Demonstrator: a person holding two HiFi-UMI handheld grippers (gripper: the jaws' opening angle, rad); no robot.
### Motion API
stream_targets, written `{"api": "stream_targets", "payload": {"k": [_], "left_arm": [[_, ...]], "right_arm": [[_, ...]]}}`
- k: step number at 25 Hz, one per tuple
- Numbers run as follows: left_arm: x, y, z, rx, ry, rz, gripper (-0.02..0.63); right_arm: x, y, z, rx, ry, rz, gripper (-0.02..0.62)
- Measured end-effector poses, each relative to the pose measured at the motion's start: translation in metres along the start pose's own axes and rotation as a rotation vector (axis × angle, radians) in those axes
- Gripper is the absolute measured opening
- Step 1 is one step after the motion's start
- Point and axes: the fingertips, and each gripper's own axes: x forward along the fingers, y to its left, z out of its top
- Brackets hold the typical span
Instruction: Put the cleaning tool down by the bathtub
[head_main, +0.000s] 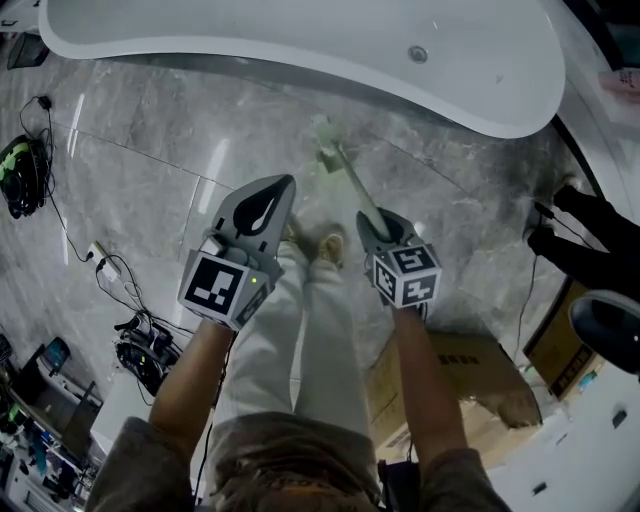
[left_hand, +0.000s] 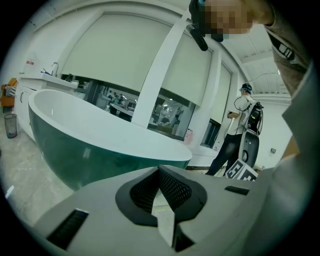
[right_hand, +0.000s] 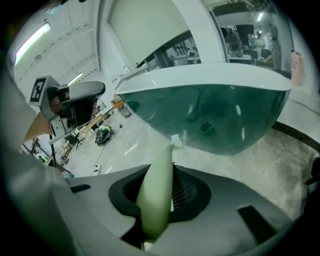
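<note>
A: Where is the cleaning tool (head_main: 345, 172)?

B: In the centre of the head view, gripped at its near end by the right gripper (head_main: 377, 224). The jaws are pinched on the pale green handle; the right gripper view shows the handle (right_hand: 156, 190) filling the gap between the 2 pads.

A: Which way does it point?

B: Its long axis runs from the gripper up and to the left in the head view, a slim straight diagonal. The small head (head_main: 325, 140) is the far end, aimed at the white bathtub (head_main: 300, 40) that curves across the top of the frame. In the right gripper view the handle rises from the lower centre, and the head (right_hand: 176, 141) sits just below the tub's dark green side (right_hand: 210, 115).

A: Is the head on the floor?

B: I cannot tell. It is over the grey marble floor (head_main: 150, 150), near the tub's base.

A: And the left gripper (head_main: 283, 184)?

B: It is left of centre, beside the right one and apart from the tool. Its tips are pressed together with nothing between them (left_hand: 159, 170).

A: Anything else?

B: A cardboard box (head_main: 470, 370) at lower right and cables (head_main: 110, 270) at left.
</note>
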Motion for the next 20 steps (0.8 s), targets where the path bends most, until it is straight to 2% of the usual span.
{"api": "stream_targets", "payload": {"k": [3, 8, 15, 20], "left_arm": [[0.001, 0.003, -0.006, -0.014, 0.013, 0.005, 0.002], [0.006, 0.007, -0.002, -0.023, -0.034, -0.005, 0.002], [0.008, 0.009, -0.012, -0.041, -0.014, -0.006, 0.002], [0.007, 0.011, -0.022, -0.056, 0.011, -0.006, 0.002]], "right_arm": [[0.02, -0.008, -0.014, 0.007, 0.047, -0.011, 0.08], [0.052, -0.025, -0.033, 0.027, 0.125, -0.033, 0.08], [0.086, -0.046, -0.063, 0.074, 0.249, -0.061, 0.078], [0.108, -0.054, -0.073, 0.056, 0.337, -0.061, 0.077]]}}
